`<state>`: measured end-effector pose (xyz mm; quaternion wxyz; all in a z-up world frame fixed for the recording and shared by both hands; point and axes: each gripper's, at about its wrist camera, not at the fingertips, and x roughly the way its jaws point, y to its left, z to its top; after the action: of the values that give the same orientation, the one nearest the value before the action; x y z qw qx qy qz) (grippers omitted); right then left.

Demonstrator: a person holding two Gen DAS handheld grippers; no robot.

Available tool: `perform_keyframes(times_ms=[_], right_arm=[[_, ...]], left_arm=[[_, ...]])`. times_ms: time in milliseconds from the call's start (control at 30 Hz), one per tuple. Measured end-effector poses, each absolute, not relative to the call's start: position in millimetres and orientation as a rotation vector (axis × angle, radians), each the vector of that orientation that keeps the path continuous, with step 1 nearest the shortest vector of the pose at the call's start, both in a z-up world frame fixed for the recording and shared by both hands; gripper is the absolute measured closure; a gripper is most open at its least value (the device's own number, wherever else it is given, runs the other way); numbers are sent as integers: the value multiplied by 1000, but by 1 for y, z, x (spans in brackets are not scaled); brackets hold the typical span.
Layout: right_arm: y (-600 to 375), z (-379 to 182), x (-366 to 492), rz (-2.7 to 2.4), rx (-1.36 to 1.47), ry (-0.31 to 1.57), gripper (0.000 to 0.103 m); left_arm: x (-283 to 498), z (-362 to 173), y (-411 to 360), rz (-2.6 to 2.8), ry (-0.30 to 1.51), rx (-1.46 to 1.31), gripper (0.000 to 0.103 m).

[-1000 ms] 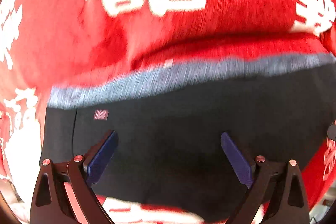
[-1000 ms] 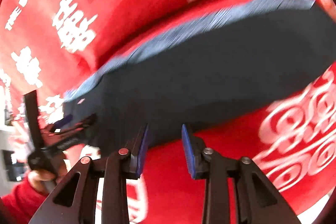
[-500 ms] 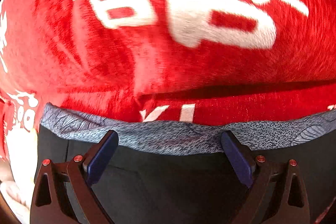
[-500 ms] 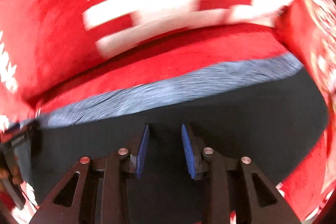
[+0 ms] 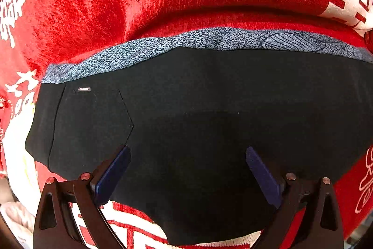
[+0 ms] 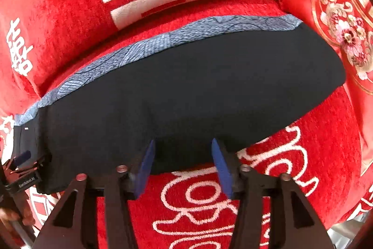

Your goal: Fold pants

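The black pants lie folded flat on a red sofa seat, with a blue-grey patterned waistband along the far edge and a back pocket with a small label at the left. They also show in the right wrist view. My left gripper is open wide and empty, just above the near part of the pants. My right gripper is open and empty over the pants' near edge. The left gripper also shows at the far left of the right wrist view.
The red plush sofa cover with white characters rises as a backrest behind the pants. A red embroidered cushion stands at the right end. The seat front lies below my right gripper.
Both grippers have pulled back from the waistband toward the pants' near edge. The right gripper's jaws have spread wider. The pants lie still.
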<state>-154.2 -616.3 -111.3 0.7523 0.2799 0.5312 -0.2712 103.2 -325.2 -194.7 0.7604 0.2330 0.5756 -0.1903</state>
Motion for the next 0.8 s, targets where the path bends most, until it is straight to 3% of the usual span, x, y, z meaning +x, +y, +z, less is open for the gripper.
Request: perform_keyframes(times_ms=[400, 800], right_arm=[[-619, -120, -175, -546, 703, 1184, 33], [-625, -115, -226, -521, 809, 1192, 32]], left_arm=[[107, -197, -341, -345, 1255, 521, 1], [81, -178, -355, -271, 1247, 562, 1]])
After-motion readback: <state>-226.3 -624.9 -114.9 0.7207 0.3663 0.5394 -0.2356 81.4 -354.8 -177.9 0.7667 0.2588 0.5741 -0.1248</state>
